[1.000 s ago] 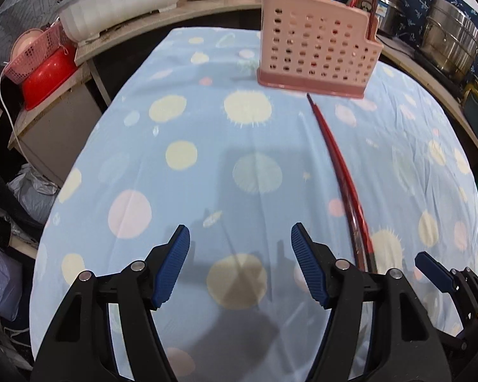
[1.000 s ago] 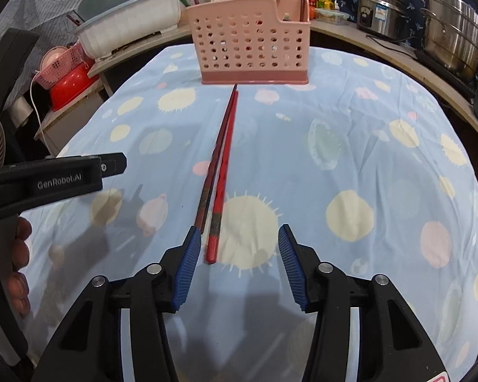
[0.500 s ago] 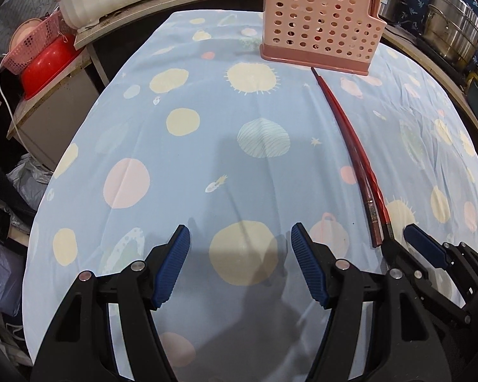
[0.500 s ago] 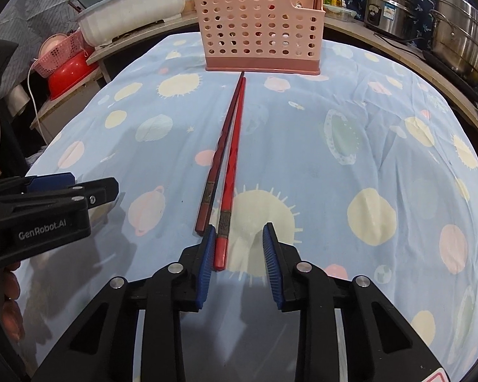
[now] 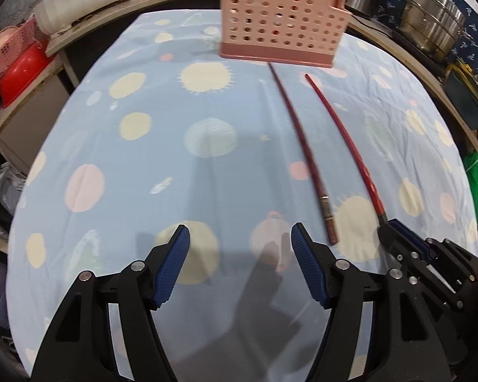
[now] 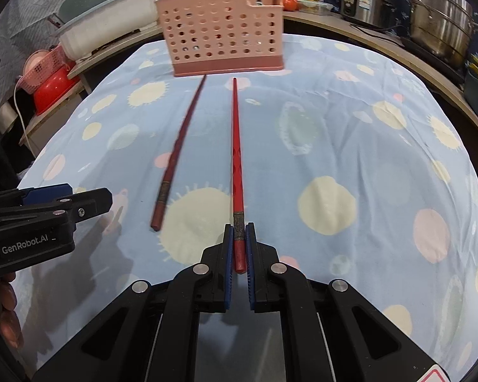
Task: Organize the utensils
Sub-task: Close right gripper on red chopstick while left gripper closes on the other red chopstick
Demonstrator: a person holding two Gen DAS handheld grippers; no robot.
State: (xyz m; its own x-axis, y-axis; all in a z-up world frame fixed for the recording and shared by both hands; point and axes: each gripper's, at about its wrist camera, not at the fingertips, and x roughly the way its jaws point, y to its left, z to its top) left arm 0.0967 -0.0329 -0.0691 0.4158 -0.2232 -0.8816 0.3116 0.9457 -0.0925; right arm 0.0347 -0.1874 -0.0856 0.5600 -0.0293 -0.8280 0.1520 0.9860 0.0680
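Observation:
My right gripper (image 6: 238, 234) is shut on the thick end of a bright red chopstick (image 6: 237, 159), which points straight ahead at the pink perforated utensil caddy (image 6: 223, 41). In the left wrist view that chopstick (image 5: 350, 146) runs into the right gripper (image 5: 388, 226) at the lower right. A darker red chopstick (image 6: 178, 146) lies loose on the cloth to its left, its tip near the caddy's base. My left gripper (image 5: 240, 248) hangs open over bare cloth, left of the dark chopstick (image 5: 302, 152). The caddy (image 5: 283, 16) holds a few utensils in its right compartment.
The table wears a light blue cloth with pastel dots (image 5: 137, 127). Behind it a counter carries steel pots (image 6: 443, 12), a rice cooker (image 6: 366, 0), bottles and a white basin (image 6: 105, 22). A red bowl and pink basket (image 5: 12, 60) sit at the left.
My right gripper's jaws closed onto the bright red chopstick's thick end. That chopstick swung away from the darker one, so the pair now lies spread apart. The left gripper stayed open.

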